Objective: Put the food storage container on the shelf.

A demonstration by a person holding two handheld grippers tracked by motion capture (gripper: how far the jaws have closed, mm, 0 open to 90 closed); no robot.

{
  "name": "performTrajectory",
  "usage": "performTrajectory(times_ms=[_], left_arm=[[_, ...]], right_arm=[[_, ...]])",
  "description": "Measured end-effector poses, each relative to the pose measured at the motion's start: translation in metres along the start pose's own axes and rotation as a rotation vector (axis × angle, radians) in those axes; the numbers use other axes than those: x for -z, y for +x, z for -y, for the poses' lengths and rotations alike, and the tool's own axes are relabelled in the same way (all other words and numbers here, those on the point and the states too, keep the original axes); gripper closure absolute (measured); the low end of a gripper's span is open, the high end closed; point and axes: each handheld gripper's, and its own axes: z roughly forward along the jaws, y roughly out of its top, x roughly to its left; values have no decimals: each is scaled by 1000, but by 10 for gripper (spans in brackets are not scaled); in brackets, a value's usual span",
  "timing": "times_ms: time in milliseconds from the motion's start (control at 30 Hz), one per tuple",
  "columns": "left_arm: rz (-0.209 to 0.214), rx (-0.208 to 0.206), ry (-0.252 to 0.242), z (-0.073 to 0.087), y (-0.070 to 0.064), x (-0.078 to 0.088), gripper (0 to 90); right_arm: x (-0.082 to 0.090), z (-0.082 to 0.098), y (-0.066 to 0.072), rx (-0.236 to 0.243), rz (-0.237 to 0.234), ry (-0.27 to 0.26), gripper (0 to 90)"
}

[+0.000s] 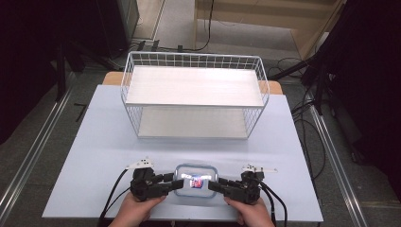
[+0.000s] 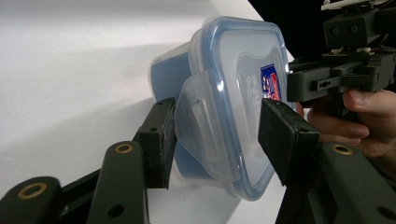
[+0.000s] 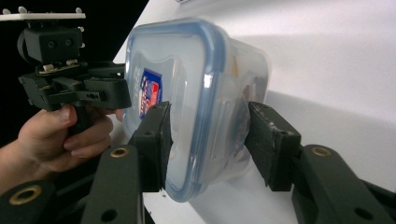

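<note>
High view: we find one plastic container [image 1: 195, 183] with a blue-rimmed snap lid and a small printed label, sitting at the near edge of the worktop [image 1: 94, 156], midway between the two hands. Lid is on; whether all its side clasps are latched we cannot tell.

Left claw [image 1: 176, 183] comes in at the container's left end. In the left gripper view one pad lies against the lid clasp and the other against the lid top [image 2: 233, 107], so we read it as pinching the container's end. Right claw [image 1: 213, 185] does likewise at the right end, pads on either side of the lidded rim [image 3: 205, 116].

Progress, as we judge it: both ends are taken, container not yet lifted from the worktop. Left to do: presumably carry it to the wire rack [image 1: 194, 94] at the far side, whose two boards bear nothing.

Count: one container, one lid, two claws, one rack with two tiers, one worktop.
</note>
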Motion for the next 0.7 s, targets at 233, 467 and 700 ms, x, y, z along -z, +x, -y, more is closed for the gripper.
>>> performTrajectory(times_ms=[233, 467, 700], left_arm=[[-27, -50, -5, 1, -6, 2, 498], [-54, -93, -16, 1, -9, 2, 502], [-73, -114, -36, 1, -8, 1, 501]], right_arm=[[2, 0, 1, 20, -2, -5, 545], [1, -1, 5, 67, 16, -19, 545], [0, -5, 7, 129, 35, -43, 544]])
